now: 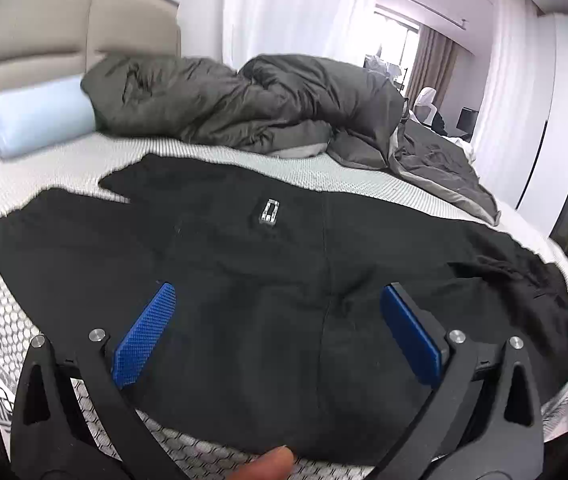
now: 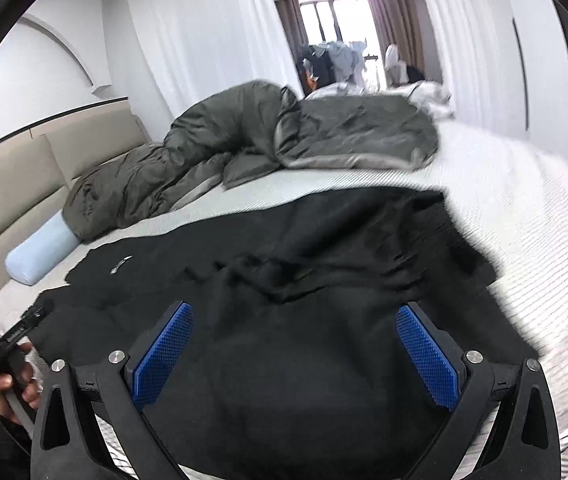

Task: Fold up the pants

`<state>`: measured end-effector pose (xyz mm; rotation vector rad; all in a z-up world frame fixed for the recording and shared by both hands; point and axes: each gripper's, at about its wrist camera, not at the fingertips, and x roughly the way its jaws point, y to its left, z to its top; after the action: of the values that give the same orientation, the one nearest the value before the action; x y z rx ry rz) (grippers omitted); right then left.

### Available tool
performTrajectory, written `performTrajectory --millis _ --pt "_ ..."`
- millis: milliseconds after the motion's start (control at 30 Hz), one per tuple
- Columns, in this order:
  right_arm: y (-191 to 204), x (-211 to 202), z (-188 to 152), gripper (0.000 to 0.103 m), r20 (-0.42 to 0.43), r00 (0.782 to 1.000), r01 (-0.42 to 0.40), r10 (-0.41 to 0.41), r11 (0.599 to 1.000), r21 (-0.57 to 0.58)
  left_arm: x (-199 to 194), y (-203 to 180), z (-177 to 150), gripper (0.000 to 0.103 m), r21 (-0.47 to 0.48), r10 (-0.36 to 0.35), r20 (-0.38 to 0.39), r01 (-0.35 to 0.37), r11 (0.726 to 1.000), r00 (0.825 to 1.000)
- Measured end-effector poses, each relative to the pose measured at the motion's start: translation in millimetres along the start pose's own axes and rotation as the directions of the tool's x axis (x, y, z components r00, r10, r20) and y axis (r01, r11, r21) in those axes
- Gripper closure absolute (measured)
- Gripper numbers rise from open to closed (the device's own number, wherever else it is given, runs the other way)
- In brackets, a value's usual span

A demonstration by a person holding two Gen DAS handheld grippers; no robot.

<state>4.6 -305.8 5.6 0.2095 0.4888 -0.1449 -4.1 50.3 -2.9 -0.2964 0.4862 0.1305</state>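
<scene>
Hidden: pants (image 1: 284, 280) near edge cut off, folds lost in black.
Bed (image 1: 64, 168): textured white mattress, grey duvet (image 1: 244, 108), blue pillow (image 1: 28, 120).
Hand-held grippers: left (image 1: 278, 308), right (image 2: 293, 330) both released.

Pants (image 1: 268, 280) plain black, small silver clasp (image 1: 269, 213) glinting at waist. My left gripper (image 1: 278, 308): black frame, blue pads (image 1: 144, 336) with fine diamond knurl. My right gripper (image 2: 295, 332): same black, same blue textured pads (image 2: 427, 356). Mattress cover (image 1: 64, 168) white with grey honeycomb weave. Duvet (image 1: 244, 104) dark olive-grey, lighter grey lining. Bolster (image 1: 32, 120) pale blue. Headboard (image 1: 44, 32) beige. Curtains (image 2: 188, 32) white.
</scene>
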Motion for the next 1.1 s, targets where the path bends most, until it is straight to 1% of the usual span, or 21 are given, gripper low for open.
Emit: performTrajectory --millis 33,167,233,267,367,433,500,533,567,633,700,733,800,833,867,933,967,1000,1033,1067,1100 --pt "-7 -7 4 0.000 0.000 1.000 0.012 -0.012 1.000 -0.006 -1 7 2 0.001 -0.020 -0.010 -0.013 0.010 1.000 1.000" --pt "-42 -28 15 0.000 0.005 0.996 0.089 -0.089 0.996 -0.005 -6 32 12 0.001 -0.095 0.009 -0.019 -0.011 0.995 1.000" --pt "-58 -34 13 0.000 -0.012 0.993 0.115 -0.115 0.993 0.013 -10 49 19 0.001 -0.141 0.017 -0.026 -0.020 0.990 1.000" --pt "-67 -36 8 0.000 -0.021 0.993 0.115 -0.114 0.993 0.037 -10 56 21 0.001 -0.153 0.024 -0.031 -0.028 0.988 0.999" --pt "-85 -35 -11 0.000 -0.064 0.995 0.077 -0.071 0.993 0.094 -13 80 27 0.001 -0.204 0.040 -0.058 -0.051 0.978 0.998" --pt "-91 -31 -24 0.000 -0.086 0.992 0.097 -0.087 0.989 0.112 -15 101 29 0.001 -0.261 0.028 -0.069 -0.045 0.964 0.997" --pt "-101 -27 -39 0.000 -0.102 0.992 0.096 -0.080 0.980 0.171 -17 116 28 0.001 -0.292 0.036 -0.074 -0.056 0.955 0.997" --pt "-107 -26 -44 0.000 -0.097 0.993 0.080 -0.060 0.973 0.216 -17 125 28 0.001 -0.301 0.049 -0.080 -0.071 0.951 0.996" --pt "-117 -25 -50 0.000 -0.093 0.995 0.054 -0.029 0.958 0.281 -17 132 27 0.001 -0.308 0.058 -0.087 -0.082 0.948 0.995" --pt "-132 -19 -56 0.000 -0.094 0.995 0.025 0.011 0.928 0.372 -15 142 24 0.001 -0.325 0.067 -0.100 -0.097 0.941 0.993" --pt "-147 -12 -61 0.002 -0.085 0.996 0.003 0.038 0.899 0.439 -14 148 22 0.001 -0.339 0.068 -0.109 -0.101 0.935 0.992" --pt "-154 -9 -61 0.008 -0.063 0.996 -0.026 0.061 0.888 0.460 -12 151 21 0.001 -0.342 0.072 -0.116 -0.108 0.934 0.991" --pt "-158 -4 -55 0.023 -0.029 0.995 -0.070 0.094 0.885 0.460 -10 154 20 0.001 -0.339 0.078 -0.123 -0.116 0.933 0.989" --pt "-158 -1 -51 0.045 -0.020 0.995 -0.078 0.097 0.888 0.454 -8 154 20 0.001 -0.337 0.081 -0.128 -0.120 0.934 0.988" --pt "-157 3 -45 0.070 -0.038 0.997 -0.037 0.060 0.895 0.444 -5 153 21 0.001 -0.336 0.084 -0.131 -0.124 0.934 0.988" --pt "-155 8 -38 0.085 -0.083 0.996 0.015 0.021 0.911 0.412 -1 153 23 0.001 -0.339 0.097 -0.138 -0.139 0.931 0.986" --pt "-155 4 -34 0.086 -0.080 0.997 0.027 0.005 0.918 0.395 -1 155 23 0.001 -0.344 0.103 -0.140 -0.146 0.928 0.985" --pt "-158 -8 -32 0.086 -0.053 0.997 0.065 -0.048 0.923 0.380 -1 159 22 0.001 -0.351 0.108 -0.142 -0.152 0.924 0.984" --pt "-166 -20 -34 0.086 -0.031 0.995 0.100 -0.095 0.912 0.397 -3 160 21 0.001 -0.357 0.113 -0.146 -0.159 0.920 0.983" --pt "-181 -29 -43 0.086 -0.039 0.992 0.126 -0.122 0.887 0.445 -3 164 21 0.001 -0.364 0.120 -0.150 -0.168 0.916 0.981" --pt "-191 -30 -50 0.086 -0.067 0.988 0.151 -0.136 0.870 0.470 -3 168 20 0.001 -0.369 0.126 -0.154 -0.176 0.912 0.980"
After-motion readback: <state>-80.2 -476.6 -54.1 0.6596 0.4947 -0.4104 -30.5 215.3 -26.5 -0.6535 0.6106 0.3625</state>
